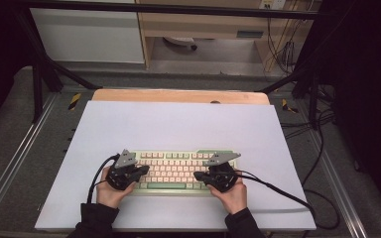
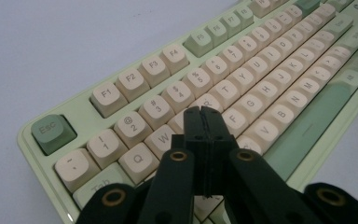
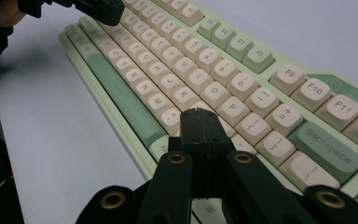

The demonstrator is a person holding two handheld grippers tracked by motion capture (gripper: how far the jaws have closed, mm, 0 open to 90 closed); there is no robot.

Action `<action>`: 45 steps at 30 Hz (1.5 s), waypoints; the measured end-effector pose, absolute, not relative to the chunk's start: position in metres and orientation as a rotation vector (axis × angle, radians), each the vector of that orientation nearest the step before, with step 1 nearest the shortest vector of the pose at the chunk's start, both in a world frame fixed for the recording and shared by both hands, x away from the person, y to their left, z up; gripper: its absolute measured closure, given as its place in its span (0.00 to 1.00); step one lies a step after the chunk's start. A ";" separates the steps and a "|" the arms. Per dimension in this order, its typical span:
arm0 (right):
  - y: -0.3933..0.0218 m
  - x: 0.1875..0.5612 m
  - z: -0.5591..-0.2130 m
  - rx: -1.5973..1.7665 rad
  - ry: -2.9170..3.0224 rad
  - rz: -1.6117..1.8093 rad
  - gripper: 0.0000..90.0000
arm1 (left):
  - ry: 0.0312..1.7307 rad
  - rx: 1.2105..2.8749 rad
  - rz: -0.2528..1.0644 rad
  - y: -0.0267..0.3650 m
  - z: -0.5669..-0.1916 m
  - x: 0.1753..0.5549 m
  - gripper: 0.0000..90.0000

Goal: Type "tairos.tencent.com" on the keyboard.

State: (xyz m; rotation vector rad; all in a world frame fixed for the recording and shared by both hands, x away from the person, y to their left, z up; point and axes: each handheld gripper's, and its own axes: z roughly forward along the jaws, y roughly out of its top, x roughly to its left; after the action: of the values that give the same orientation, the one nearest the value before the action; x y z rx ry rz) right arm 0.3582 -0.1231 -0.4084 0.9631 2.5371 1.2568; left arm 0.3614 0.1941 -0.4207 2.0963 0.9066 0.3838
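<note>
Even overhead light on the sheet [image 1: 178, 129], dark edges (far keys softly blurred).

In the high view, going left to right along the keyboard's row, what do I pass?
White mat's bare left part → left gripper, shut → middle keys of the pale green keyboard with cream keycaps → right gripper, shut → white mat's bare right part.

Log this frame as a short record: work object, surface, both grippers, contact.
object: keyboard, pale green case, cream and green keys
surface: white sheet on the table, keyboard near its front edge
left gripper: fingers shut, nothing between them, over the keys at the keyboard's left end
right gripper: fingers shut, nothing between them, over the keys at the right end
contact: cannot tell whether either tip presses a key
hands: one on each gripper, coming in from the front edge
</note>
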 end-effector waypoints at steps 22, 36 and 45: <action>-0.085 0.365 -0.410 0.922 2.579 1.276 1.00 | 0.918 2.080 0.377 0.205 -0.420 0.359 1.00; -0.068 0.371 -0.421 0.918 2.603 1.285 1.00 | 0.918 2.080 0.375 0.204 -0.420 0.359 1.00; -0.056 0.373 -0.428 0.914 2.629 1.281 1.00 | 0.917 2.079 0.376 0.205 -0.420 0.359 1.00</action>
State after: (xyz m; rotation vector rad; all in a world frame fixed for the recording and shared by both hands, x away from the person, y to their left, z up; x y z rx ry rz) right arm 0.3729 -0.0563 -0.4284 0.9139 2.6287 1.2810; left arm 0.3587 0.2052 -0.4201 2.0793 0.9168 0.3759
